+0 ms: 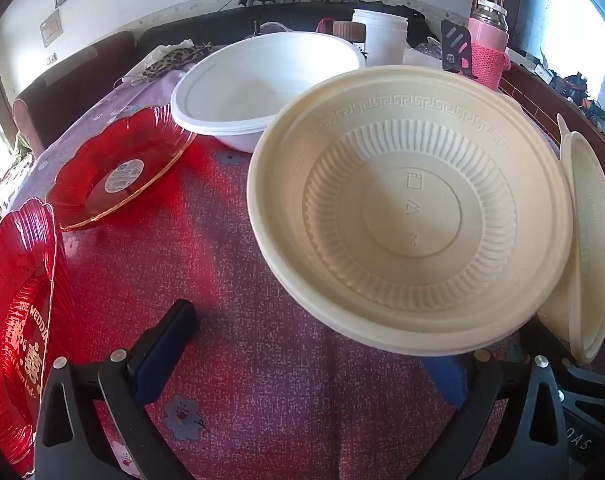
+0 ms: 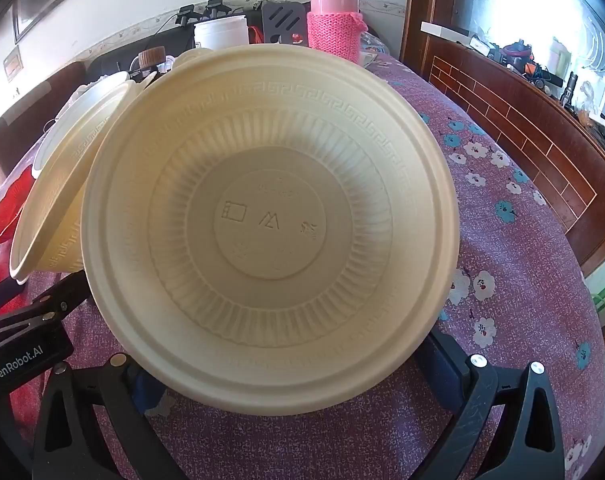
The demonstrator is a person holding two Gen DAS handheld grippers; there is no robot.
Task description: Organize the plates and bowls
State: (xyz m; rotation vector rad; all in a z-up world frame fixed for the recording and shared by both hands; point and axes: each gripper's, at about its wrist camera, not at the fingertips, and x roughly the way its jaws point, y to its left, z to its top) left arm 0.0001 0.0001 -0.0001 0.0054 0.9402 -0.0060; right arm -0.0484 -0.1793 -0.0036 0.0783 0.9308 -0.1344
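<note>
In the left wrist view a cream plastic bowl (image 1: 410, 208) sits tilted toward the camera over my left gripper's (image 1: 310, 356) right finger; the left finger (image 1: 166, 344) stands well apart, so the jaws are open. A second cream bowl (image 1: 590, 236) stands edge-on at the right. In the right wrist view that second cream bowl (image 2: 270, 220) fills the frame, tilted toward the camera, between the wide-apart fingers of my right gripper (image 2: 298, 372); its rim hides the fingertips. The first bowl (image 2: 58, 184) shows at the left. Two red glass plates (image 1: 118, 168) (image 1: 14, 312) and a white bowl (image 1: 262, 84) lie on the table.
The table wears a purple floral cloth (image 2: 514, 280). At its far end stand a pink thermos (image 2: 334, 12), a white jar (image 1: 384, 36) and small clutter. A wooden sideboard (image 2: 534, 128) runs along the right. A dark sofa (image 1: 82, 80) stands behind on the left.
</note>
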